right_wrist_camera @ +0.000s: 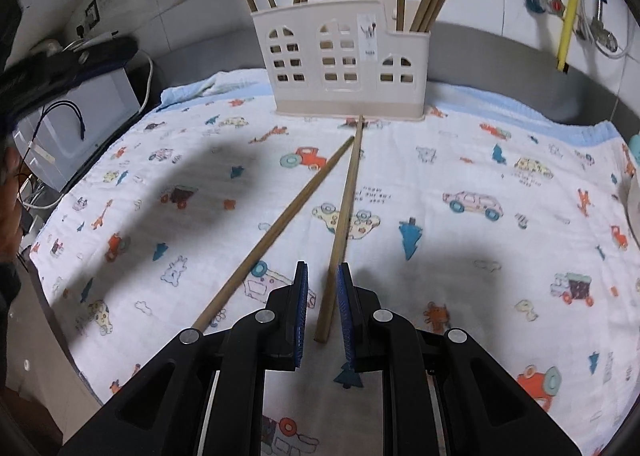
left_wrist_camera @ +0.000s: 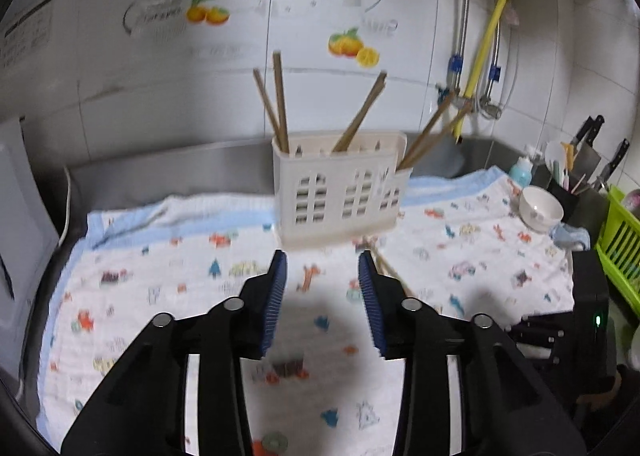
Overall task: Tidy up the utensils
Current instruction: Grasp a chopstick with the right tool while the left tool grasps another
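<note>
A cream utensil holder (left_wrist_camera: 340, 192) with window cut-outs stands on the patterned cloth and also shows in the right wrist view (right_wrist_camera: 344, 60). Several wooden chopsticks (left_wrist_camera: 280, 104) stand in it. Two loose chopsticks lie on the cloth: one (right_wrist_camera: 276, 236) to the left of my right gripper, the other (right_wrist_camera: 342, 232) with its near end between the fingers. My right gripper (right_wrist_camera: 322, 284) is open around that end, its pads not closed on it. My left gripper (left_wrist_camera: 323, 268) is open and empty, just in front of the holder.
A white bowl (left_wrist_camera: 540, 210), a bottle (left_wrist_camera: 522, 172), knives (left_wrist_camera: 592, 136) and a green rack (left_wrist_camera: 624, 244) stand at the right. A white appliance (right_wrist_camera: 76, 128) with cables is at the left. Pipes and a yellow hose (left_wrist_camera: 490, 36) run down the tiled wall.
</note>
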Demonstrator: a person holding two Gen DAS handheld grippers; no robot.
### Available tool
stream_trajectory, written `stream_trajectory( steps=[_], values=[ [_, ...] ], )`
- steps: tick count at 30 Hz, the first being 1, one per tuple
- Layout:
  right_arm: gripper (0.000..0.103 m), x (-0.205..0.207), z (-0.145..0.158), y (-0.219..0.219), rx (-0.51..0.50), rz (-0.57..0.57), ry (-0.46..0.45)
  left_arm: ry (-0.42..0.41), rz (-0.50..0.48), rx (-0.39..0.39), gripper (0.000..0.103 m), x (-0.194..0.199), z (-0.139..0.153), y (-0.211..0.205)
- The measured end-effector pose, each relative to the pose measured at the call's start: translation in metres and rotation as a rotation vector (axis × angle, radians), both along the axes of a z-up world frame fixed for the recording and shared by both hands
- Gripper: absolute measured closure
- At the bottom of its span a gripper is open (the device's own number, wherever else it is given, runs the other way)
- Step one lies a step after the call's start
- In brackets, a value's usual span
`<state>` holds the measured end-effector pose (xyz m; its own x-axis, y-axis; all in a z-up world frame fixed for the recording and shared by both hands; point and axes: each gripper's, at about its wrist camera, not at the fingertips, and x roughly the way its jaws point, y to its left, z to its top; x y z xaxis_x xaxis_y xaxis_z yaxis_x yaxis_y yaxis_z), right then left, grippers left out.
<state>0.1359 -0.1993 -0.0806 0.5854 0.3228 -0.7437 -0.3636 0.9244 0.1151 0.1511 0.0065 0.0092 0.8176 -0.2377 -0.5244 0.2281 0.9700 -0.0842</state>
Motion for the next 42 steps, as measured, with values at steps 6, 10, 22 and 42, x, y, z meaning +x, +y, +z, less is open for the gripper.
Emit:
stream_trajectory(
  steps=[6,10,22,42],
  values=[
    [0.088,0.005,-0.01,0.001,0.004,-0.02,0.022,0.064,-0.01,-0.015,0.06,-0.014,-0.027,-0.002],
    [0.089,0.007,-0.015,0.003,-0.003,-0.032,0.029,0.113,-0.026,-0.014,0.06,-0.022,-0.046,-0.009],
    [0.095,0.008,-0.019,0.004,-0.024,-0.061,0.017,0.234,-0.1,-0.033,0.06,-0.04,-0.088,-0.034],
    [0.096,-0.029,0.044,-0.016,0.001,-0.051,-0.176,0.278,-0.085,0.007,0.095,-0.037,-0.12,-0.087]
  ],
)
